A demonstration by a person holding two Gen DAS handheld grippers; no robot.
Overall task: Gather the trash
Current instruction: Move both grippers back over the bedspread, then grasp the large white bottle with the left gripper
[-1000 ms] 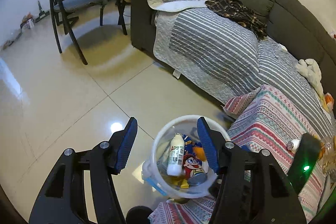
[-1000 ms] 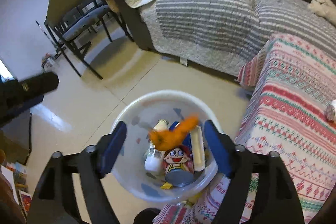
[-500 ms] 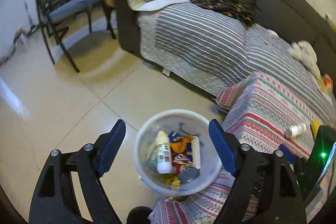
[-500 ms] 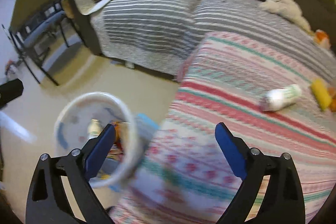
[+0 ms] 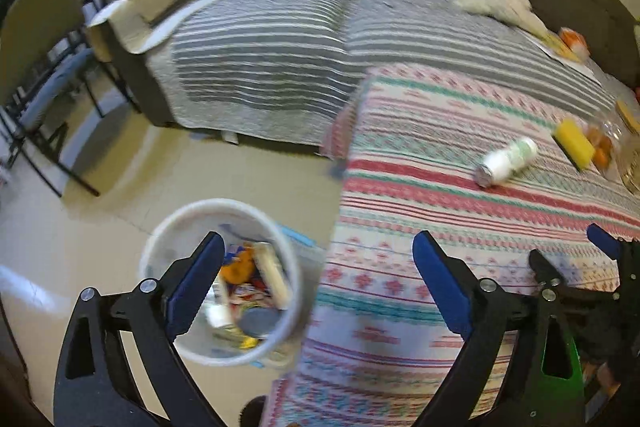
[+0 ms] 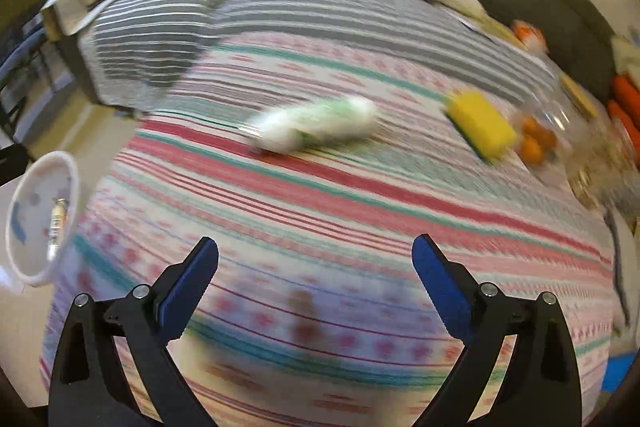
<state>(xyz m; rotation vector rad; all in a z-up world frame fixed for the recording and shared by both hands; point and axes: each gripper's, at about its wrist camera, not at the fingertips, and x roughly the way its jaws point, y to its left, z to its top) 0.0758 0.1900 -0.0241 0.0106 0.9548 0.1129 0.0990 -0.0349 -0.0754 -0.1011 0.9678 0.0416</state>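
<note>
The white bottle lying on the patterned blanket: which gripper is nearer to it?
Right. The right gripper faces the white bottle over the blanket; the left gripper hangs back by the trash bucket.

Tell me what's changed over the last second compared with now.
The right gripper let an orange scrap drop into the bin, then swung right over the patterned blanket toward the white bottle. The left gripper opened wider and turned right. The bottle and yellow sponge stayed put.

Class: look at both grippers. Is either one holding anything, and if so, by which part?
Nothing is held. The left gripper and the right gripper both have their jaws wide open and empty; the bottle lies untouched on the blanket.
</note>
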